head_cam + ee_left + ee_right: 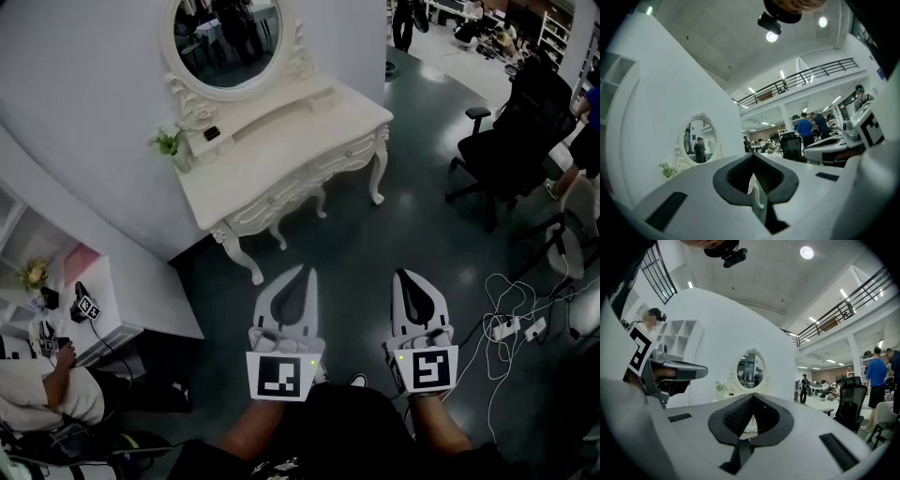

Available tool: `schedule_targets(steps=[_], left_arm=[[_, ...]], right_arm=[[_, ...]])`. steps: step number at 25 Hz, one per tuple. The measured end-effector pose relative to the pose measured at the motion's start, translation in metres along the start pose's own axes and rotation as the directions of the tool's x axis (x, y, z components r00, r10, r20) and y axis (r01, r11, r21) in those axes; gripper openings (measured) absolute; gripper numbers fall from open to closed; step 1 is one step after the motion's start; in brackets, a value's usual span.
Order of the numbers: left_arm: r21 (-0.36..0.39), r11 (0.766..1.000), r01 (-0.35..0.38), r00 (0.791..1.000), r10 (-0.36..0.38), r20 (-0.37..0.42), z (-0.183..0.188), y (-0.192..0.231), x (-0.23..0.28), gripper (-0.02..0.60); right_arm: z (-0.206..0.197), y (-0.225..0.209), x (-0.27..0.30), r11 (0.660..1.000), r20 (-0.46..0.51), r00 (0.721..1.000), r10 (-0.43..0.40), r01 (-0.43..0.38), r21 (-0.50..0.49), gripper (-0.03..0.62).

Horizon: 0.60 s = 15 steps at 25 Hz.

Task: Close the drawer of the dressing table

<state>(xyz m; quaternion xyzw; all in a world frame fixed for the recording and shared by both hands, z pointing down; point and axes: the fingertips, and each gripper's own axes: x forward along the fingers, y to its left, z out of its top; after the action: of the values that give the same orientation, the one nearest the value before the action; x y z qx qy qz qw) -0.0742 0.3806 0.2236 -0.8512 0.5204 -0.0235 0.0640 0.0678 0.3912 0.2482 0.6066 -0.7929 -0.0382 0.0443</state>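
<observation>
The right gripper (752,398) is holding its jaws together, tips meeting, with nothing gripped. Beyond the tips at twelve o'clock, the dressing table (735,391) is standing against a curved white wall (717,329). Its oval mirror (751,371) is reflecting people, and a small plant (720,389) is sitting at its eleven o'clock side. At nine o'clock the left gripper (675,372) is hovering level. At three o'clock a black chair (848,405) is standing, with a person in blue (876,376) behind it.

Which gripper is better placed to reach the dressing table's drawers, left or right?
Left, probably. In the head view the left gripper sits almost straight below the front of the dressing table; the right gripper is further off to the side. Both are shut, empty and well short of it.
</observation>
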Motion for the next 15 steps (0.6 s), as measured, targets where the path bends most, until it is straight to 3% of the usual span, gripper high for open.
schedule_targets(steps=[6,15], left_arm=[[-0.003,1.000,0.006,1.000,-0.006,0.002,0.001,-0.005,0.000,0.003],[0.007,1.000,-0.014,1.000,0.014,-0.007,0.003,-0.020,-0.002,0.003]], right_arm=[[0.000,-0.004,-0.003,1.000,0.006,1.000,-0.007,0.007,-0.001,-0.003],[0.001,-0.005,-0.012,0.998,0.039,0.998,0.050,-0.048,-0.041,-0.002]])
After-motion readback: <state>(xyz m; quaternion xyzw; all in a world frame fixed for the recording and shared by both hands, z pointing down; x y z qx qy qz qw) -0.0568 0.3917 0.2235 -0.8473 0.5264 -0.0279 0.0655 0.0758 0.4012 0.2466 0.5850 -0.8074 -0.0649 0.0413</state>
